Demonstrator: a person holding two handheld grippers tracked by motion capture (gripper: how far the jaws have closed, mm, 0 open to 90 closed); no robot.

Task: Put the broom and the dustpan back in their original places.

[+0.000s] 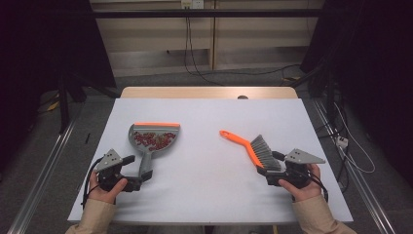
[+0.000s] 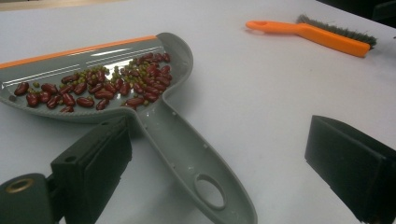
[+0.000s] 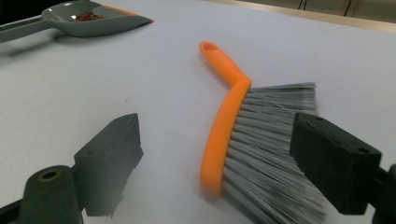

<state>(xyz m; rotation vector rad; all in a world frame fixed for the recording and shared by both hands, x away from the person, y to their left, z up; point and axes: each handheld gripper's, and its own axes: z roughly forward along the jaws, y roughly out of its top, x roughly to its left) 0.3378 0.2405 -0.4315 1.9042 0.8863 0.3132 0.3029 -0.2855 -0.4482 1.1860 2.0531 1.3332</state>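
A grey dustpan (image 1: 155, 138) with an orange lip lies left of centre on the white table (image 1: 204, 190). It holds several red beans (image 2: 93, 91) mixed with small green ones. Its handle (image 2: 187, 154) points toward me and lies on the table between the wide-apart jaws of my left gripper (image 1: 139, 168) (image 2: 219, 140), which is open and touches nothing. An orange hand brush (image 1: 243, 144) (image 3: 224, 121) with grey bristles (image 3: 275, 154) lies flat at the right. My right gripper (image 1: 272, 165) (image 3: 222, 135) is open, its jaws either side of the brush head.
The brush (image 2: 313, 33) lies far off in the left gripper view, and the dustpan (image 3: 88, 21) far off in the right gripper view. Bare white tabletop lies between the two tools. Cables (image 1: 195, 63) run over the floor behind the table.
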